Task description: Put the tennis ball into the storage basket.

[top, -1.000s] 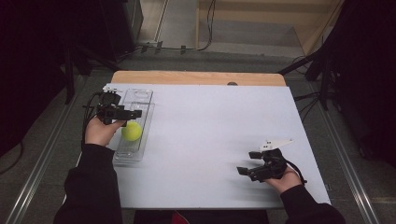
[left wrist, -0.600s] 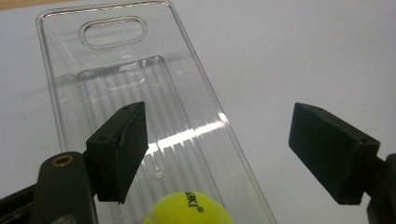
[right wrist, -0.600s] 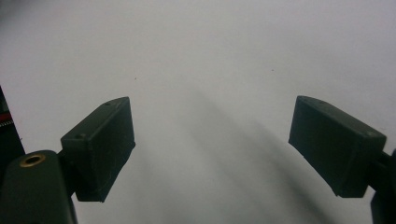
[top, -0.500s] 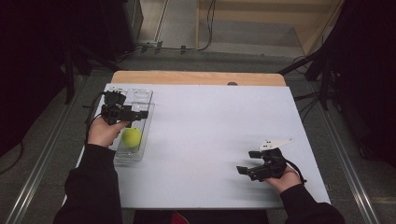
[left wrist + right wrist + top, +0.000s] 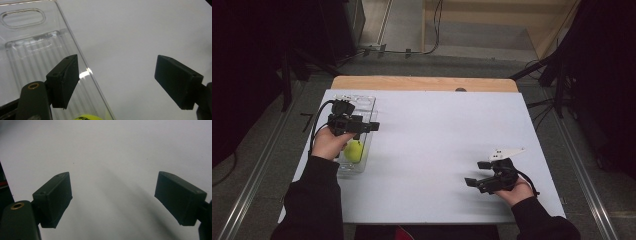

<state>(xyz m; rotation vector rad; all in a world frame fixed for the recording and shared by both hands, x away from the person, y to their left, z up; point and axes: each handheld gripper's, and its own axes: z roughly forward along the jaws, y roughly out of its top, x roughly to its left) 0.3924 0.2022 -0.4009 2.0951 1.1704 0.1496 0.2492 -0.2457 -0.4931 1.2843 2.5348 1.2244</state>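
The yellow-green tennis ball point(image 5: 353, 150) sits inside the clear plastic ribbed tray point(image 5: 368, 102) at the left edge of the white tabletop point(image 5: 437, 140), left gripper point(image 5: 371, 126) hovering right above it with jaws apart and empty, right gripper point(image 5: 478, 173) low over bare tabletop, jaws wide apart too.

White bench point(image 5: 437, 150) evenly lit from overhead, surroundings from nine to three o'clock dark, soft shadows in the right gripper view, glare on the clear ribbed plastic tray point(image 5: 37, 57), near jaws blurred.

White table point(image 5: 437, 130), grey floor point(image 5: 277, 135), dark surroundings.
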